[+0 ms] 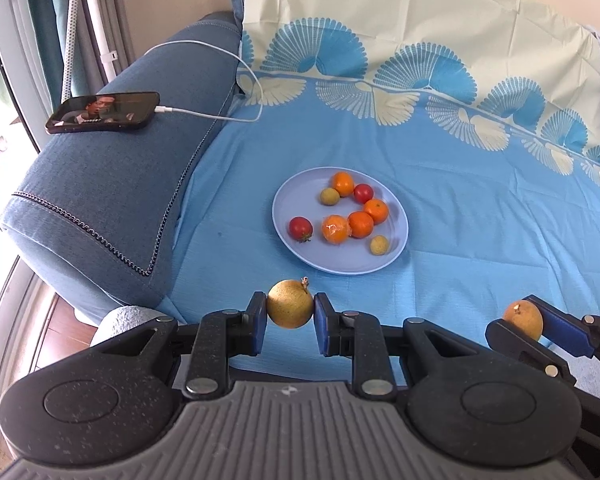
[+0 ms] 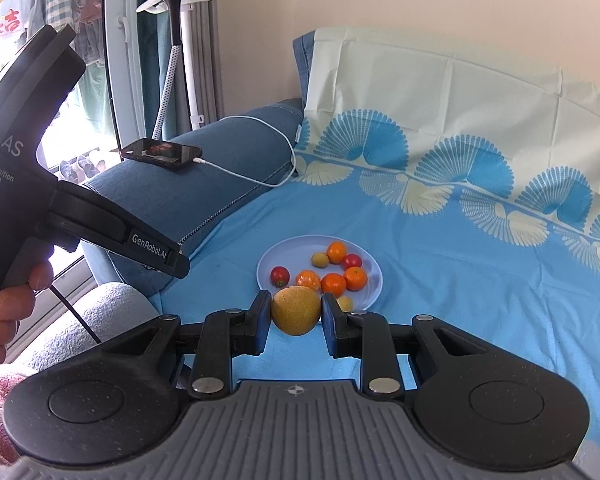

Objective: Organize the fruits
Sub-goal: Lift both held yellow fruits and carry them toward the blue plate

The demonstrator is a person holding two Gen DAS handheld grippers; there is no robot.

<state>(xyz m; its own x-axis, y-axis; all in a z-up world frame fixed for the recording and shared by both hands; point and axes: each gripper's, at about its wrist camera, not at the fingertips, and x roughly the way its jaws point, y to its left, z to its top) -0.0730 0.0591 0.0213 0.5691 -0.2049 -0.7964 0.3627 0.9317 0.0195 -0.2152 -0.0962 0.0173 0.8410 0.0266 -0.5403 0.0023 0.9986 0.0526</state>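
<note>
My left gripper (image 1: 290,312) is shut on a yellow-brown pear (image 1: 290,303), held above the blue cloth just in front of the pale blue plate (image 1: 296,256). My right gripper (image 2: 296,314) is shut on a second yellow-brown pear (image 2: 296,310), also just short of the plate (image 2: 374,292); it shows at the right edge of the left wrist view (image 1: 523,320). The plate holds several small oranges (image 1: 360,224), two red tomatoes (image 1: 300,228) and two small yellow-green fruits (image 1: 379,245).
The blue patterned cloth (image 1: 480,240) covers a sofa seat. The denim-blue armrest (image 1: 112,184) at left carries a phone (image 1: 104,112) on a white charging cable (image 1: 220,116). The left gripper's black handle (image 2: 40,184) and the hand fill the left of the right wrist view.
</note>
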